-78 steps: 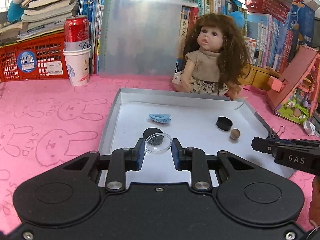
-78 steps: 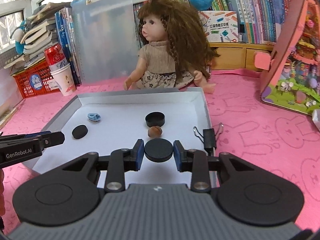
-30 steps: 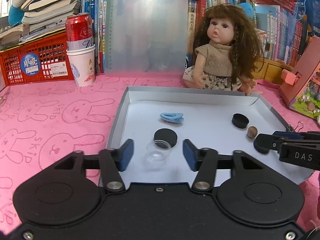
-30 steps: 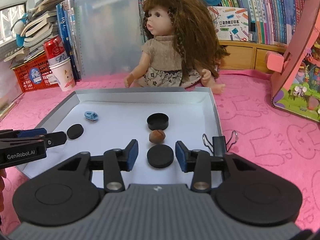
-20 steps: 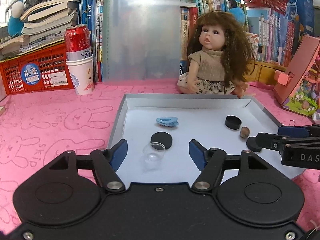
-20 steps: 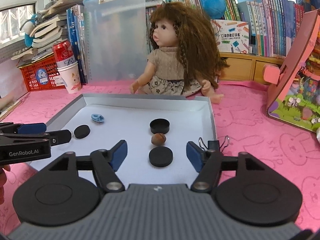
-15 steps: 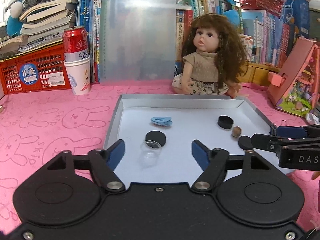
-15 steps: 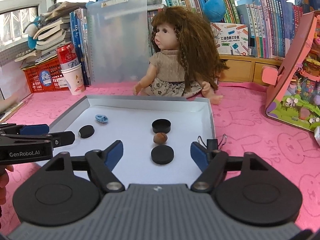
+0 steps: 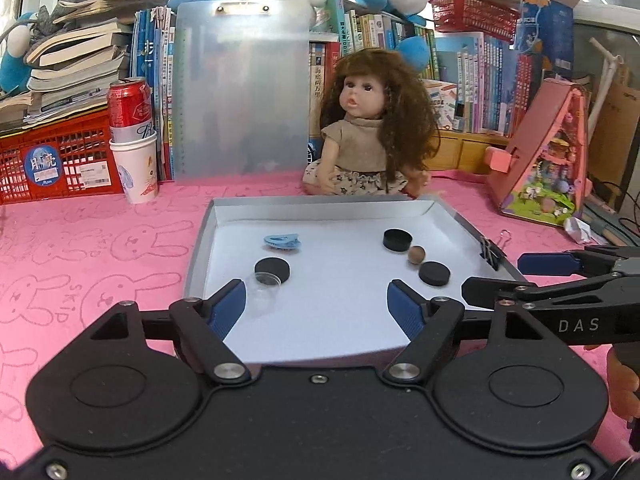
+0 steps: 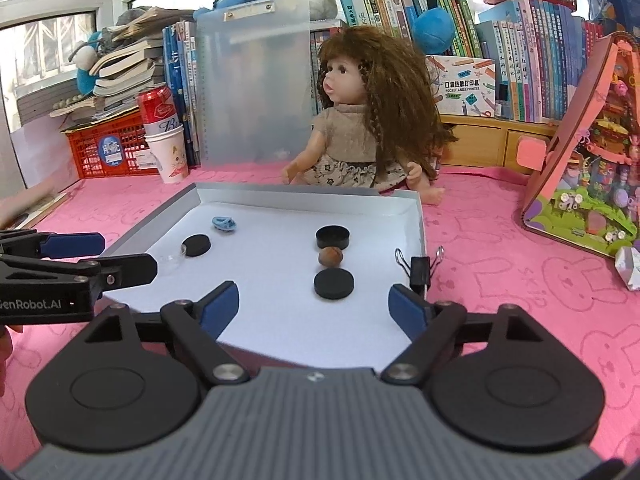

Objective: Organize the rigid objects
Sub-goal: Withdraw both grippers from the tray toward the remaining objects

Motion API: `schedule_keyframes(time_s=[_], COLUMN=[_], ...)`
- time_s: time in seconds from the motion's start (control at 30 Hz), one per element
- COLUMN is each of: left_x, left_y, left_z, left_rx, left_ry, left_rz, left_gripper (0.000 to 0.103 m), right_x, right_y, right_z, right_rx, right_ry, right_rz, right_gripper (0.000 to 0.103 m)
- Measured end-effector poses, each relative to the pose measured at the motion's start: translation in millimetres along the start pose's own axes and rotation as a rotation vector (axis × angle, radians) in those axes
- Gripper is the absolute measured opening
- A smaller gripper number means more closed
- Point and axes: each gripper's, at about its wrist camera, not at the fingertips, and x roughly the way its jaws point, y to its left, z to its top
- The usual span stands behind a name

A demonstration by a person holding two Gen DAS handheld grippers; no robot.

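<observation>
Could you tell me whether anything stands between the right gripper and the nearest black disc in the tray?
Nothing visible does. The right gripper is open, its jaws having just been opening, and only bare white tray floor lies between it and the nearest black disc. The brown nut sits beyond the disc, and the binder clip is off on the tray's right rim.

Pink table cover printed with rabbit outlines, spread across the whole surface. Near the middle, a shallow grey tray with a white floor. Just behind its far edge, a seated doll. Against the back, an upright translucent clipboard, a white paper cup with a red can standing in it, and a red crate at far left. On the right, a pink toy house; beside the tray's right rim, a black binder clip, possibly touching it.
</observation>
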Motion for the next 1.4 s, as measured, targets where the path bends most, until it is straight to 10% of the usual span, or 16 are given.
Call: schedule_keyframes(time_s=[1.4], left_x=[-78], left_y=[-30], left_z=[-93], left_rx=[0.061], left_ry=[0.081], left_rz=[-0.138], left_gripper=[0.077], right_x=[-90], right_y=[24], right_z=[-94], right_rx=[-0.254], right_ry=[0.021], right_rz=[0.145], right_gripper=[0.094])
